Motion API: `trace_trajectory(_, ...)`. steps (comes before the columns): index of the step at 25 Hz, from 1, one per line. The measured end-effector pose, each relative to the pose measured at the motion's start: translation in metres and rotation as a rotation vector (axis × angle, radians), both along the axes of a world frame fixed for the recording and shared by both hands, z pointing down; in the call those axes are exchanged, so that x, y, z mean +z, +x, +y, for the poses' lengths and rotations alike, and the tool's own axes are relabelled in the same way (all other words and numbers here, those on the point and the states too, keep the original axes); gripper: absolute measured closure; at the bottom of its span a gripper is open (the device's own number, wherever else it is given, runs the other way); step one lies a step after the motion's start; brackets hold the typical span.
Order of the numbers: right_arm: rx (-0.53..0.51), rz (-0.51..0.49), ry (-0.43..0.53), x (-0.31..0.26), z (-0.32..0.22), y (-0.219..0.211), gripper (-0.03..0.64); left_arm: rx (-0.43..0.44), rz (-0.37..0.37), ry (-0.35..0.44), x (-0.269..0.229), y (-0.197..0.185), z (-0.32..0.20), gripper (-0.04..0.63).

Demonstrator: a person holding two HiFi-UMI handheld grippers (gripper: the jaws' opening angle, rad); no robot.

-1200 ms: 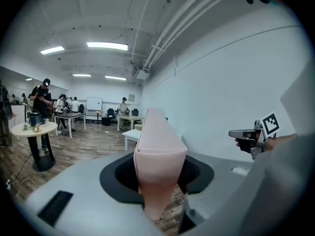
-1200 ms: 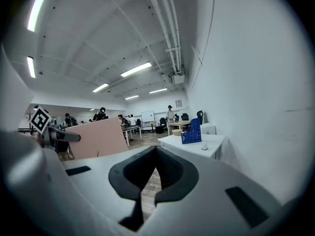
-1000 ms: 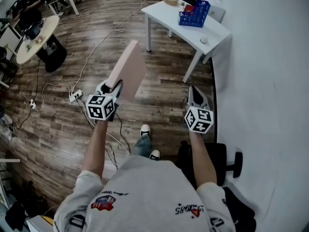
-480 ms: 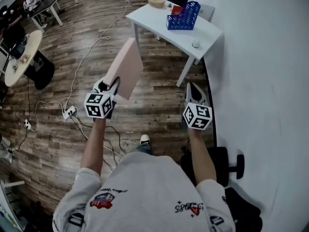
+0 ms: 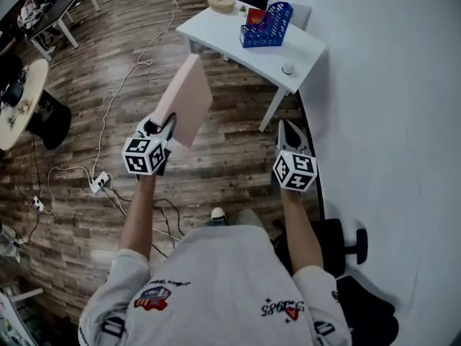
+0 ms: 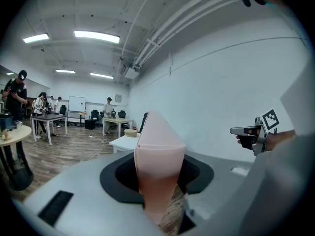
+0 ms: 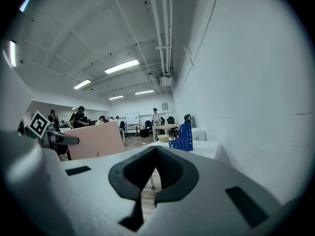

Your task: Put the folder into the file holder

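A pink folder (image 5: 184, 103) stands on edge over the wooden floor, with my left gripper (image 5: 164, 127) shut on its near end. In the left gripper view the folder (image 6: 157, 166) rises straight out from between the jaws. My right gripper (image 5: 288, 127) is level with it on the right, shut and holding nothing. The blue mesh file holder (image 5: 265, 26) stands on a white table (image 5: 223, 31) ahead, by the wall, well beyond both grippers. In the right gripper view the file holder (image 7: 183, 137) is ahead and the folder (image 7: 93, 141) is at the left.
A round wooden bowl (image 5: 222, 3) and a small white object (image 5: 288, 68) also sit on the table. Cables (image 5: 108, 121) and a power strip (image 5: 99, 182) lie on the floor at the left. A white wall (image 5: 389, 121) runs along the right. An office chair (image 5: 338, 244) is behind me.
The person has walked towards the white table, which now lies nearer and more central. Both grippers moved along with the folder still held in the left one.
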State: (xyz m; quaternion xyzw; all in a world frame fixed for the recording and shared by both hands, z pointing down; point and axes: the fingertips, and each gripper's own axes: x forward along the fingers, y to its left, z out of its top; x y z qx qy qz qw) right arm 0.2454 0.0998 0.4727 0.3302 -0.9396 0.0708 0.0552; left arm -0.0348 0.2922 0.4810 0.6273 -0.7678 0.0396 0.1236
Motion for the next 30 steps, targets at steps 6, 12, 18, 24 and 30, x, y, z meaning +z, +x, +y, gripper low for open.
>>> trace_trajectory(6, 0.02, 0.008, -0.015, 0.008, -0.024, -0.02, 0.615, 0.021, 0.011, -0.007, 0.008, -0.022, -0.029, 0.437)
trace_trajectory(12, 0.032, 0.019, -0.021, 0.017, -0.06, -0.041, 0.615, 0.024, 0.022, -0.01, 0.017, -0.045, -0.066, 0.437)
trace_trajectory(18, 0.03, 0.006, -0.032, 0.019, -0.115, -0.081, 0.615, 0.026, 0.02, -0.02, 0.02, -0.08, -0.116, 0.437)
trace_trajectory(24, 0.043, 0.003, -0.036, 0.019, -0.196, -0.118, 0.615, 0.019, -0.001, 0.001, 0.008, -0.123, -0.192, 0.437)
trace_trajectory(30, 0.045, -0.007, -0.025, 0.01, -0.291, -0.154, 0.615, 0.018, -0.021, 0.027, -0.007, -0.163, -0.279, 0.437)
